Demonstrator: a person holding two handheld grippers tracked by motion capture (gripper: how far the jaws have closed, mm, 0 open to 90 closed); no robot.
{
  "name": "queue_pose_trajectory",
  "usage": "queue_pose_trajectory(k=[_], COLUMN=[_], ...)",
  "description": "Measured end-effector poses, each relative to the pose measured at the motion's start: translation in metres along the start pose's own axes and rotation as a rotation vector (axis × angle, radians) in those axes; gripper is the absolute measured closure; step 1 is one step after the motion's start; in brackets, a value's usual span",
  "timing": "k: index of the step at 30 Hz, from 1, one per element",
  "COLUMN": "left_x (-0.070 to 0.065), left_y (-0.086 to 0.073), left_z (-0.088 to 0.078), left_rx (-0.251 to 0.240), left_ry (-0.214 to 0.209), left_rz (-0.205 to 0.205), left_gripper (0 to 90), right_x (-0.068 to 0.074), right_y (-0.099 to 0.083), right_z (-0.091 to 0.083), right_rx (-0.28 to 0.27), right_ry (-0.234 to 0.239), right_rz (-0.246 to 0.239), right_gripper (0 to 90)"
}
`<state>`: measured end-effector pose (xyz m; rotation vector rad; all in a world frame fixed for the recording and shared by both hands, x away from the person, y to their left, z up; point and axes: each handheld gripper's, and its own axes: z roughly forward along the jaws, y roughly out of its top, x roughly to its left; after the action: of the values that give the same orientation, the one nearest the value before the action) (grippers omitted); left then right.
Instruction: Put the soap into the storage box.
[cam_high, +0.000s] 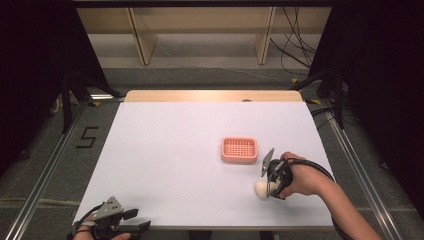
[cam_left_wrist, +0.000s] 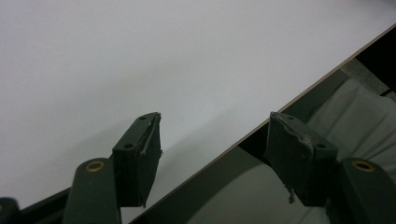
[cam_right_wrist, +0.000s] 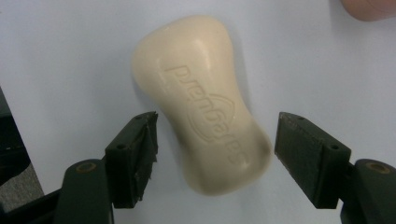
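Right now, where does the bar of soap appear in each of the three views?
High view: the bar of soap lies low and right, at the right gripper, in front of the pink soap dish.
Left gripper view: it is not in this picture.
Right gripper view: it lies at the centre, between the open fingers, untouched.
Shared landmark: the white table top, seen in all three.

Soap bar (cam_high: 261, 189) on the surface (cam_high: 165, 150) at five o'clock, between the right claw (cam_high: 268, 186) jaws; soap dish (cam_high: 239, 150) just behind at twelve o'clock; left claw (cam_high: 131, 220) at the seven o'clock edge.
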<state>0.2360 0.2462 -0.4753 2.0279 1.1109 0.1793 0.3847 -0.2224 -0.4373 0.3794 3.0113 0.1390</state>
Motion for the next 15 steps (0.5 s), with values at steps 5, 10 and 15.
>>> queue_pose_trajectory(k=[5, 10, 15], left_x=[0.0002, -0.0003, 0.0006], left_y=[0.0000, -0.0004, -0.0004], left_z=[0.0000, 0.0009, 0.0009], left_rx=[0.000, -0.011, -0.002], left_ry=[0.000, 0.009, 0.021], left_rz=[0.002, 0.002, 0.011], left_gripper=[35.0, 35.0, 35.0], right_x=[-0.0016, -0.0002, -0.0007], right_y=[0.0018, 0.0049, 0.0083], right_z=[0.0034, 0.0029, 0.0062], right_rx=[0.008, 0.018, 0.033], right_ry=[-0.006, 0.006, 0.017], right_rz=[-0.032, -0.025, -0.042], right_gripper=[31.6, 32.6, 32.6])
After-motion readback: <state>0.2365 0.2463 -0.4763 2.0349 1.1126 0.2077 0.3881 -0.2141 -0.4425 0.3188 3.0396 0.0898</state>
